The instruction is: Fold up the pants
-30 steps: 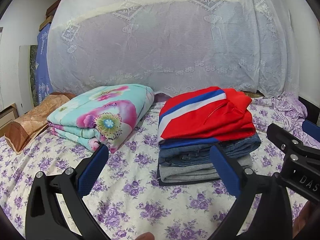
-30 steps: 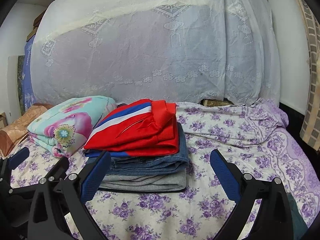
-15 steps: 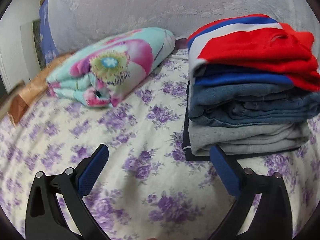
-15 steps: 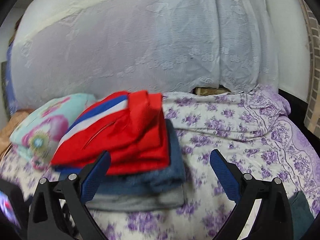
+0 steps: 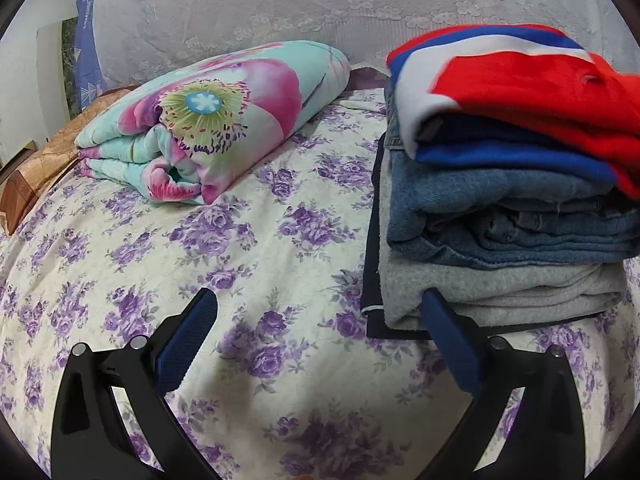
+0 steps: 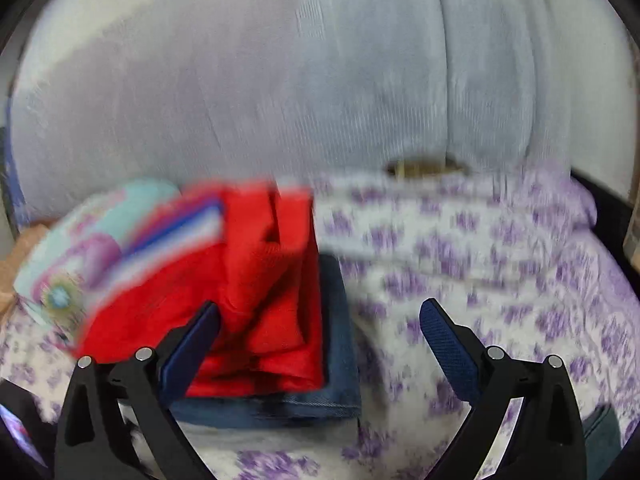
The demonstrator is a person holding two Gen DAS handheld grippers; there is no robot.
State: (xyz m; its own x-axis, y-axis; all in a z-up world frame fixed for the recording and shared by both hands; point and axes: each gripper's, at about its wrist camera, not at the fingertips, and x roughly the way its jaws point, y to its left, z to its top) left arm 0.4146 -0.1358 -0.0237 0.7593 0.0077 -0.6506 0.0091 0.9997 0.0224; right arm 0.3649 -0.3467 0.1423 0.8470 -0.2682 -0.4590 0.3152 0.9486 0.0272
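Left claw: jaws spread wide, holding nothing, low over the bed; its right finger sits just at the front corner of the clothes stack.

Right claw: jaws spread wide, nothing held; view blurred. Its left finger overlaps the stack's near edge; contact cannot be told.

Clothes stack, landmark, on the floral bedsheet. Bottom to top:
- dark garment, only its edge visible;
- grey folded garment;
- folded blue jeans;
- red garment with blue and white stripes, topmost.

Folded floral quilt: left of the stack, apart from it, on the bed.

Brown pillow: left of the quilt, touching it.

White lace cover: behind the stack and quilt, draped over a bulky mass.
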